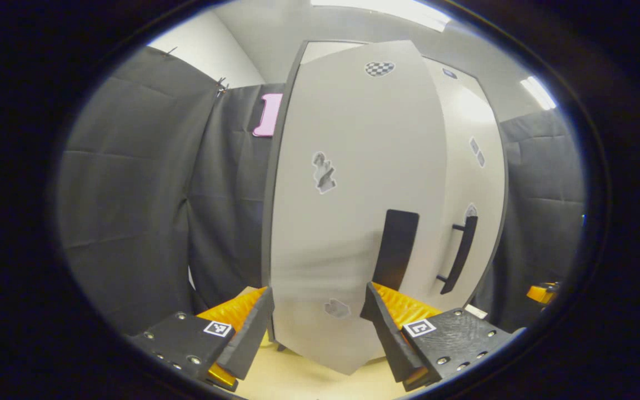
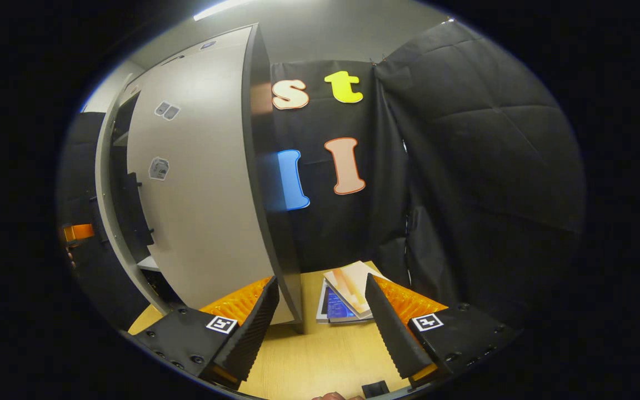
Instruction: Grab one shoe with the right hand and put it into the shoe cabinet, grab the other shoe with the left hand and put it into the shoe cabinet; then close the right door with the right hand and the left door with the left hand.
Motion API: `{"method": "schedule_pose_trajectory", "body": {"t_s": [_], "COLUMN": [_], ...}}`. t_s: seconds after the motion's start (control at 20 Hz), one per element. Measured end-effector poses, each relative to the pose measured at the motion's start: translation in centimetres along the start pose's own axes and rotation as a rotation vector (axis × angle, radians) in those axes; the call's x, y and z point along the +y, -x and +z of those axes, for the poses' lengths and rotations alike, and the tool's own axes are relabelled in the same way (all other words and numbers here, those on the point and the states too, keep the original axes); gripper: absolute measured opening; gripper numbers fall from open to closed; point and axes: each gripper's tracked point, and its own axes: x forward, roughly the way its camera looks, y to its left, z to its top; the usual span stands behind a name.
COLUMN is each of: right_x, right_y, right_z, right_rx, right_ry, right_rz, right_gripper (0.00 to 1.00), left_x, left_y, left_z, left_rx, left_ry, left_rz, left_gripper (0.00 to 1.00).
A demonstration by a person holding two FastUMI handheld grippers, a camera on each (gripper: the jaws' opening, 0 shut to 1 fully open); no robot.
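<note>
Between the spread fingers of the left gripper (image 1: 316, 325) stands the shoe cabinet's left door (image 1: 353, 211), its lower edge just above the pale tabletop (image 1: 309, 383); nothing is pinched. A flat black handle (image 1: 395, 249) sits on that door, and the right door (image 1: 467, 166) beyond it carries a black bar handle (image 1: 459, 254). Over the wooden tabletop, the right gripper (image 2: 321, 316) is also spread and empty, facing the cabinet's dark side panel (image 2: 267, 183). Papers (image 2: 348, 297) lie near the tabletop's far edge. The shoes cannot be made out.
</note>
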Motion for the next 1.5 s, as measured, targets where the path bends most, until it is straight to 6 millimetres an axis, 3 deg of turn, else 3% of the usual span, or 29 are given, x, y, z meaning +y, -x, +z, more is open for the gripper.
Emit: {"method": "schedule_pose_trajectory", "body": {"t_s": [0.15,0.35,0.55,0.75,0.95,1.15,1.5], "right_x": [-2.5,-1.6,2.0,6.8,10.8,14.3,17.5], "right_y": [0.2,1.6,3.6,3.5,2.9,2.8,2.7], "right_z": [-0.1,-1.3,-2.0,0.3,3.4,5.3,4.3], "right_rx": [0.000,0.023,0.024,-0.023,-0.105,-0.159,-0.142], "right_ry": [0.072,0.107,0.106,0.111,0.147,0.138,0.142], "right_rz": [-0.062,-0.077,-0.045,0.012,0.047,0.098,0.169], "right_gripper": [0.98,0.98,0.98,0.98,0.98,0.98,0.98], "left_x": [-1.7,-0.6,2.0,4.9,6.7,8.0,9.7], "left_y": [1.8,5.8,10.4,13.3,14.5,15.6,17.0], "left_z": [-1.1,-1.6,-0.8,1.1,2.8,3.3,2.6], "left_rx": [0.013,0.022,-0.016,-0.059,-0.102,-0.111,-0.107], "left_ry": [-0.007,0.006,-0.013,-0.038,-0.041,-0.074,-0.019], "left_rz": [-0.030,-0.057,-0.044,0.005,0.026,0.061,0.103], "left_gripper": [0.93,0.93,0.93,0.93,0.93,0.93,0.93]}}
